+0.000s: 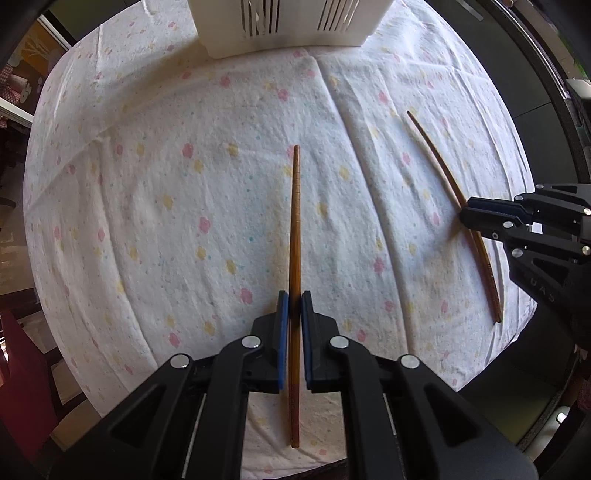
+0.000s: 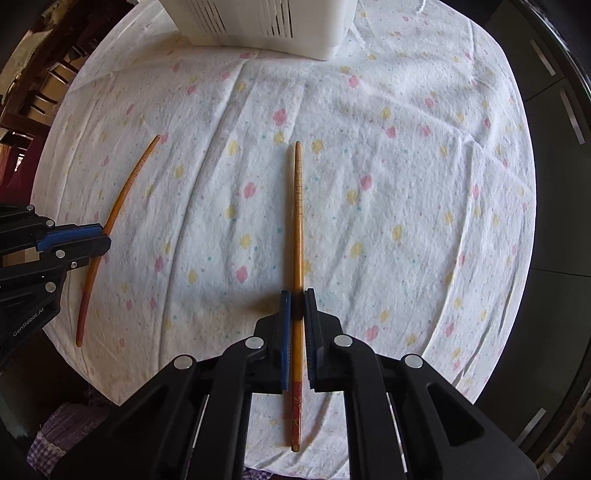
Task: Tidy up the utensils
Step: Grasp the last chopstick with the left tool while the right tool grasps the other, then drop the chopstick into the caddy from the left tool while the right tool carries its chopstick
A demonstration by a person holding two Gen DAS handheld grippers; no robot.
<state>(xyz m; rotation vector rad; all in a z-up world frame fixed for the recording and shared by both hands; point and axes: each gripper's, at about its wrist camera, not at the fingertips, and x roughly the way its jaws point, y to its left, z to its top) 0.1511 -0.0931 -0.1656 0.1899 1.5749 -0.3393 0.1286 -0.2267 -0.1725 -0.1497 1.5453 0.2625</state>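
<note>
One flower-print tablecloth (image 1: 184, 206) under white slotted basket (image 1: 288, 33)

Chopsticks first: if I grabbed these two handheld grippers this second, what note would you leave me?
Left gripper: shut on the left chopstick, which lies on the flowered cloth.
Right gripper: shut on the right chopstick, also lying on the cloth.
White slotted holder: stands at the far edge of the cloth; what is inside cannot be seen.
Done: both sticks gripped near their thick ends.
Left: probably lift both and drop them into the holder.
</note>
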